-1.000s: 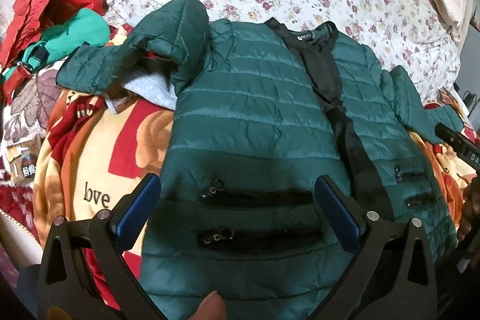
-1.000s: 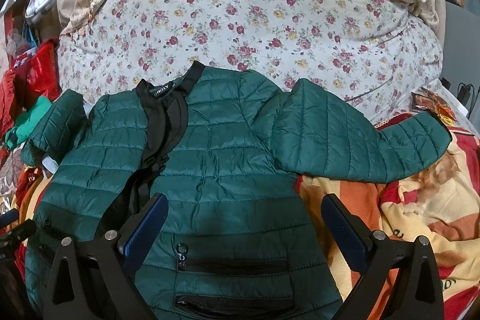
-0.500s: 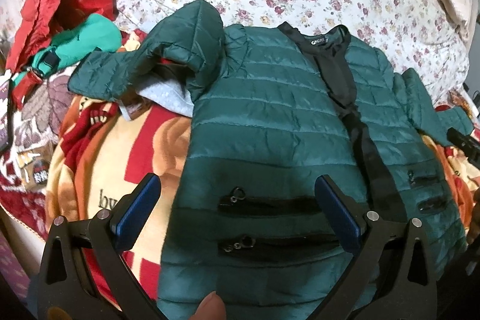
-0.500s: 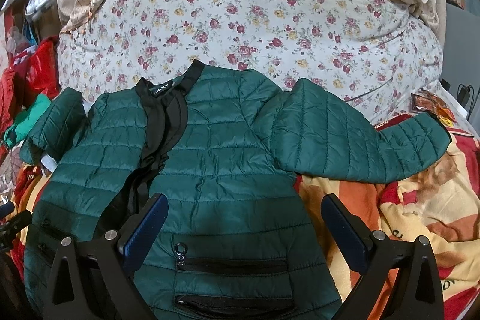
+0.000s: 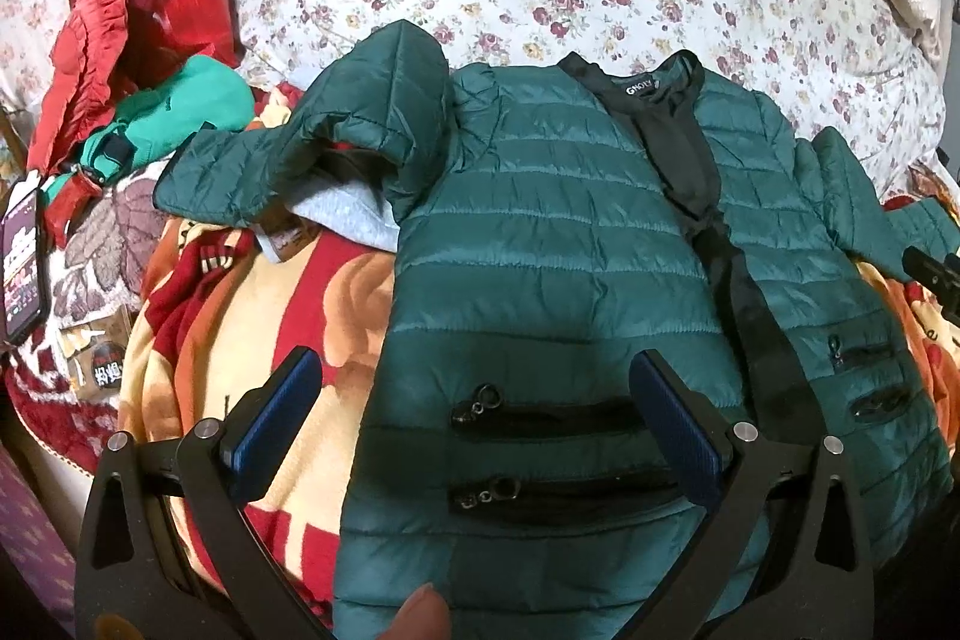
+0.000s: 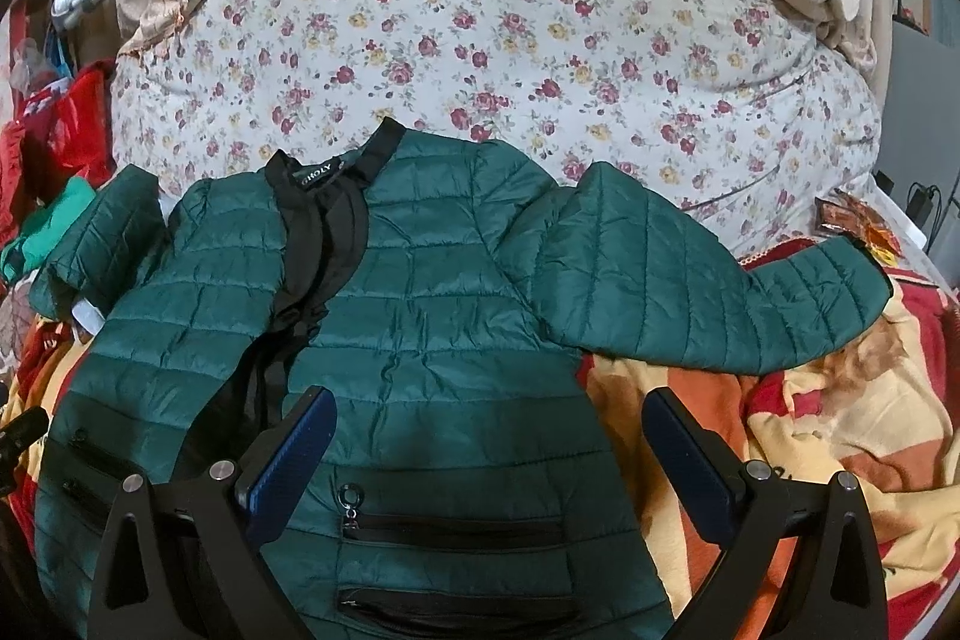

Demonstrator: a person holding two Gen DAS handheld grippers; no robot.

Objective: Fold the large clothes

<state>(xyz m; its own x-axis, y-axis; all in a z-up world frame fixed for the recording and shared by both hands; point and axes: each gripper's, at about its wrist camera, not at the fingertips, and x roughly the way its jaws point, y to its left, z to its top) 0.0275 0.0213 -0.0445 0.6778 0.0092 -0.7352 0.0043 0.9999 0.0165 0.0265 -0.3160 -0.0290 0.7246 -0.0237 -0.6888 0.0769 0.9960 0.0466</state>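
Both tongs, left and right, hang spread and empty over the hem of the jacket, spread front-up on the bed. Best take each sleeve by its cuff and fold it inward. No containers show

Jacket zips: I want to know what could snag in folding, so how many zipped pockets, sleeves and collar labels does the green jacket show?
On the green jacket:
Zipped pockets: 4, two on each front panel
Sleeves: 2, both spread outward
Collar labels: 1
Total: 7
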